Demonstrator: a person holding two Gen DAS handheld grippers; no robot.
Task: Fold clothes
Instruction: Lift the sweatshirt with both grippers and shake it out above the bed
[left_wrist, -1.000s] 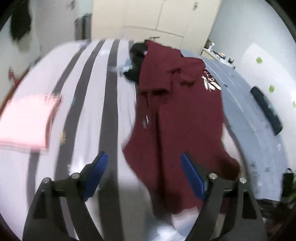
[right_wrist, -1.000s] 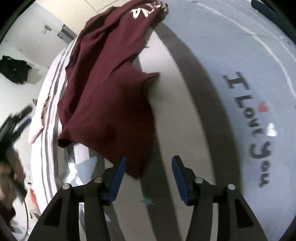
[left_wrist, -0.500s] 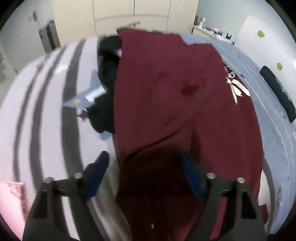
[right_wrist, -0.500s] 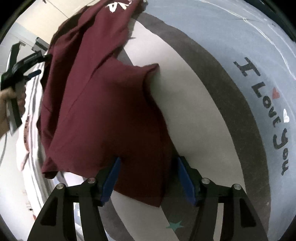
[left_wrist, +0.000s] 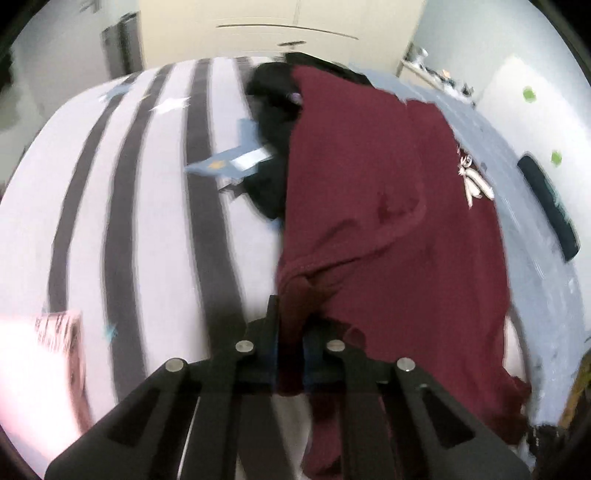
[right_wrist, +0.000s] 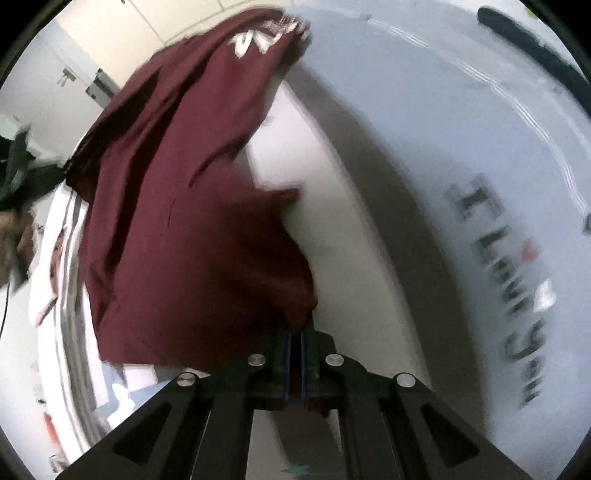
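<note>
while the maroon t-shirt (left_wrist: 388, 229) is spread on the bed (left_wrist: 140, 206) with its long axis running away from the cameras toward the pale wardrobe doors (left_wrist: 280, 29), its near edge is pinched at two points. the left hand-held gripper (left_wrist: 290, 354) has just been closing and is now clamped on a bunched fold of the soft, matte cloth; the right hand-held gripper (right_wrist: 294, 363) has likewise just been closing, and a corner of the hem is pressed between its blue pads. a white printed emblem (left_wrist: 474, 182) is seen near the far end. a crumpled black garment (left_wrist: 273, 147) lies beside the shirt, touching it, on the striped cover.
</note>
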